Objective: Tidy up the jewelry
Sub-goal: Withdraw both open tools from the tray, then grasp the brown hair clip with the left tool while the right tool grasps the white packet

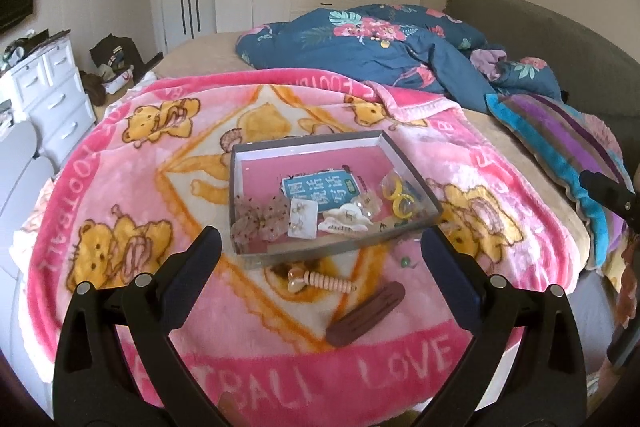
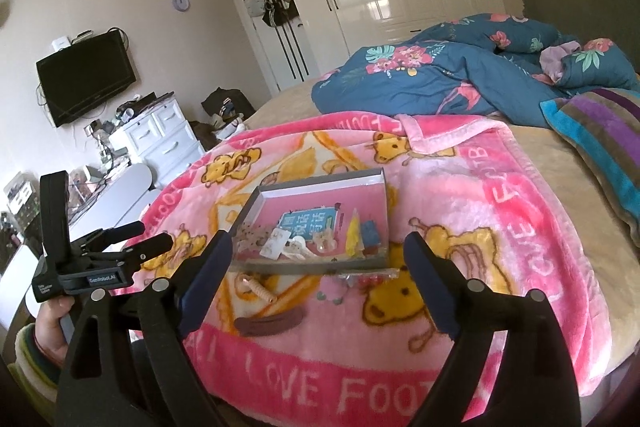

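Note:
A shallow grey box (image 1: 240,163) with a pink floor sits on the pink bear blanket (image 1: 120,187). It holds a pink flower clip (image 1: 260,221), an earring card (image 1: 303,219), a white claw clip (image 1: 346,221), yellow rings (image 1: 398,197) and a blue card (image 1: 320,187). In front of it lie a beaded clip (image 1: 320,281), a brown hair clip (image 1: 366,313) and a small green bead (image 1: 405,261). My left gripper (image 1: 322,247) is open above these loose pieces. My right gripper (image 2: 318,259) is open before the box (image 2: 256,199). The brown clip (image 2: 270,321) shows there too.
A blue floral duvet (image 1: 360,43) and a striped pillow (image 1: 560,147) lie behind and right of the blanket. A white drawer unit (image 1: 52,95) stands at the left. The left gripper also shows in the right wrist view (image 2: 154,237), held at the bed's left side.

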